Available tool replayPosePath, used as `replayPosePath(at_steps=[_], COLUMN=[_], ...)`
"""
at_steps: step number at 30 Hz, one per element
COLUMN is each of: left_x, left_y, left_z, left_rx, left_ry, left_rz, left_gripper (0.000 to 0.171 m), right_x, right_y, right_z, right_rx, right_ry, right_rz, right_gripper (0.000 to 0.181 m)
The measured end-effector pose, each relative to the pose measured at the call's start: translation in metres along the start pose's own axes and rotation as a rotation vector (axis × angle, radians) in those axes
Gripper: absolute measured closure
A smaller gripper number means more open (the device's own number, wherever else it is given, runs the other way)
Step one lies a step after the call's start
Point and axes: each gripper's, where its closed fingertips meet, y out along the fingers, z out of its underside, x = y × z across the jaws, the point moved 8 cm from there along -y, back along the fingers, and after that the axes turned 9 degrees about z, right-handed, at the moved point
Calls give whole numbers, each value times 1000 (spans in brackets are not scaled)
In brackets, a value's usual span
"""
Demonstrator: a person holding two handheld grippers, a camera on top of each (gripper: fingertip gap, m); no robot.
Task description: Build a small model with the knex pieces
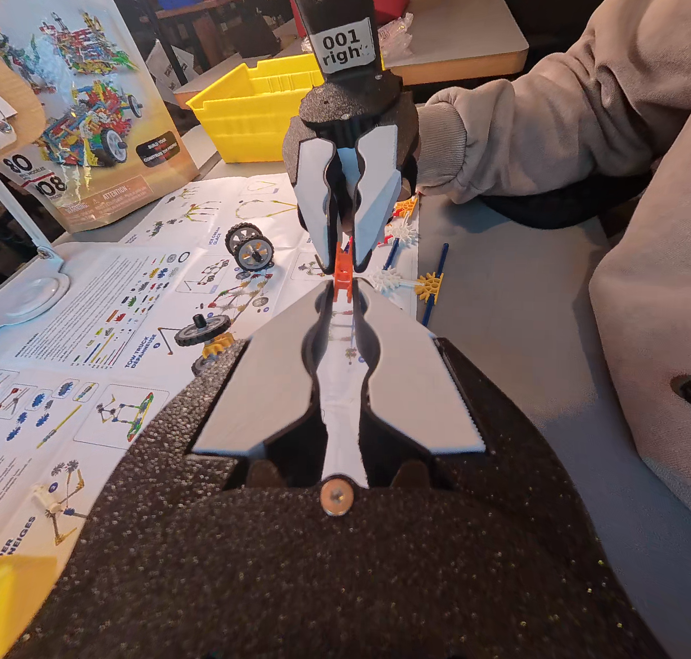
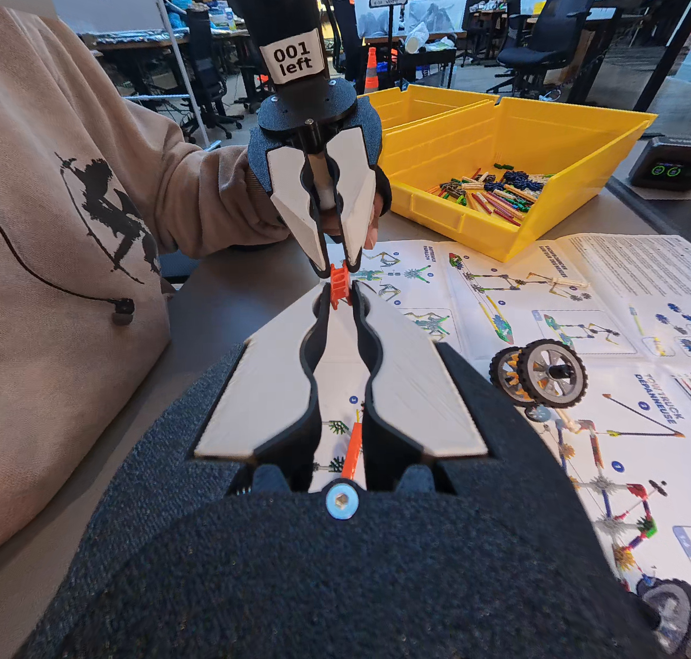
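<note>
Both grippers meet tip to tip, left gripper (image 1: pixel 342 292) and right gripper (image 2: pixel 341 294) each nearly closed on one orange connector (image 1: pixel 343 274), largely hidden between fingers, above the instruction sheet (image 1: pixel 123 304); wheels (image 1: pixel 250 246) and yellow bin (image 2: pixel 523 147) sit nearby on the counter (image 1: pixel 504 342).

bin (image 2: pixel 463 226): glossy plastic; sheet (image 2: pixel 617 267): smooth paper; sleeve (image 1: pixel 542 118): soft cloth

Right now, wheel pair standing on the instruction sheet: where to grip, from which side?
Come from above and close across the two outer faces of the wheel pair. It stands upright on its tyres on the instruction sheet. The treads are round and likely to roll, so the flatter hub sides probably seat the pads better.
</note>
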Motion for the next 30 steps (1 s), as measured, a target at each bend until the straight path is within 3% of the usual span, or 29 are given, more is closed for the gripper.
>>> replayPosePath(at_steps=[4, 6, 8, 11, 15, 18, 21, 23, 27, 30], left_x=[2, 11, 26, 46, 50, 57, 66, 73, 91, 97], left_y=[-5, -24, -68, -179, -321, -369, -375, -362, -296, -207], left_z=[-4, -16, -36, -50, 1, 67, 118, 115, 52, 6], left_rx=[-1, -9, -42, -124, 41, 210, 362, 322, 210, 117], left_ry=[17, 43, 62, -29, -275, -487, -628, -596, -282, -94], left_rz=[-39, -161, -424, -950, -1555, -1691, -1706, -1677, -1489, -1138], left_gripper=[164, 164, 164, 164, 164, 165, 151, 144, 141, 141], right_x=[-3, -8, -13, -22, -32, -34, -32, -30, -31, -28], right_y=[-3, -10, -24, -46, -66, -67, -63, -60, -57, -54], right_z=[-4, -11, -19, -25, -17, -8, 2, 8, 21, 37], right_rx=[-18, -29, -45, -8, 111, 202, 273, 316, 403, 516], right_ry=[-7, -21, -45, -96, -155, -158, -153, -165, -149, -129], right_rz=[40, 88, 152, 265, 340, 314, 272, 258, 236, 184], right_gripper=[165, 162, 161, 162, 162, 162, 161, 161, 161, 161])
